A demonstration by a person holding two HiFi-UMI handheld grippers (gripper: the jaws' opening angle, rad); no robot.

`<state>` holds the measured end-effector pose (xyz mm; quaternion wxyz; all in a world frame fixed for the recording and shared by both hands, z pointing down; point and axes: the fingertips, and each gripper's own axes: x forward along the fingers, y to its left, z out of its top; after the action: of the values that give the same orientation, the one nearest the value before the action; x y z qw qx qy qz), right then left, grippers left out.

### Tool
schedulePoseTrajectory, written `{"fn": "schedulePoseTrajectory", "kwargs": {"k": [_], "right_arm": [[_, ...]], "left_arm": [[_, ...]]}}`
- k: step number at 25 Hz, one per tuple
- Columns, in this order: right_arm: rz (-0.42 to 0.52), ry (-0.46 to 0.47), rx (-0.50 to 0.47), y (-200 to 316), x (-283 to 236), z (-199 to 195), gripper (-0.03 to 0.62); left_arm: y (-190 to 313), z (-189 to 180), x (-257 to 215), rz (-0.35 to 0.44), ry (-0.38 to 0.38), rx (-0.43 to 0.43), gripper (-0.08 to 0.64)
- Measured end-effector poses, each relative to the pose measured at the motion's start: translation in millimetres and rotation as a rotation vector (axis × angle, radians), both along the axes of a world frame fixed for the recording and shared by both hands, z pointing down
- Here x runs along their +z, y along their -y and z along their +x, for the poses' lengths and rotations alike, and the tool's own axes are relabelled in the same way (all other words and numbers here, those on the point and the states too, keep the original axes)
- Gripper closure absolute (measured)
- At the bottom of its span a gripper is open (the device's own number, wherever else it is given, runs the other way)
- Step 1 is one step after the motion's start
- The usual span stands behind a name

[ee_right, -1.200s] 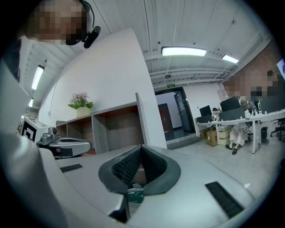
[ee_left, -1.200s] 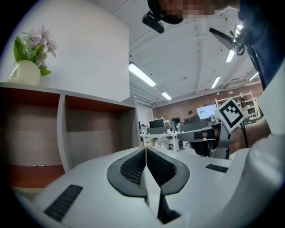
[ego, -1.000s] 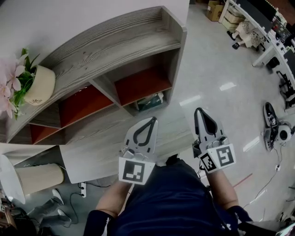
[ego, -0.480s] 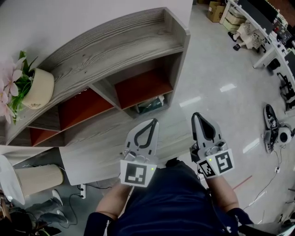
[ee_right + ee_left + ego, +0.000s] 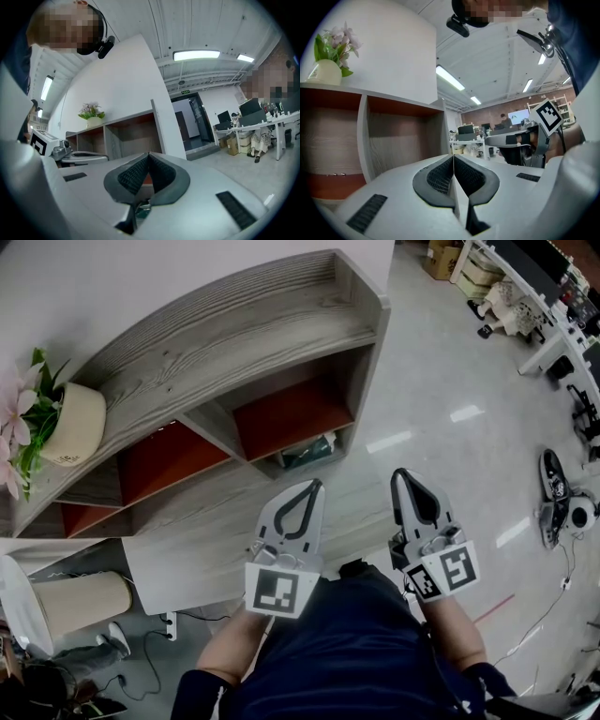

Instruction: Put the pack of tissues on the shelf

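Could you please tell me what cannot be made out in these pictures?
Greenish pack, head view: half hidden under a shelf board; whether it is tissues is unclear.
Flowers, head view: cut off by the left edge.
Far desks, head view: clutter too small, cut by the right edge.

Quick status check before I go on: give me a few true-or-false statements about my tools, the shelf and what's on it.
1. The left tool is shut with nothing in it. True.
2. The right tool holds the pack. False: it is shut and empty; a greenish pack lies low in the shelf, under the right red board.
3. The flowerpot stands on the shelf's top board, at its left end. True.
4. The left tool is inside a compartment. False: both tools are out in front of the shelf, close to the person's body.
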<state>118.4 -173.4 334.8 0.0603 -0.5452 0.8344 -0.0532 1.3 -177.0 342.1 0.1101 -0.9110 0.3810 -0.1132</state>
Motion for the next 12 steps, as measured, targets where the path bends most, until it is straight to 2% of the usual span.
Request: {"fn": "schedulePoseTrajectory", "kwargs": {"k": [3, 12], "right_arm": [[0.002, -0.006, 0.006, 3.8, -0.6, 2.7, 0.581], [-0.002, -0.01, 0.008, 6.5, 3.1, 2.0, 0.581]], "left_arm": [[4.3, -2.1, -0.1, -0.008, -0.021, -0.017, 0.543], [8.7, -0.5, 4.4, -0.012, 0.007, -0.015, 0.543]]}}
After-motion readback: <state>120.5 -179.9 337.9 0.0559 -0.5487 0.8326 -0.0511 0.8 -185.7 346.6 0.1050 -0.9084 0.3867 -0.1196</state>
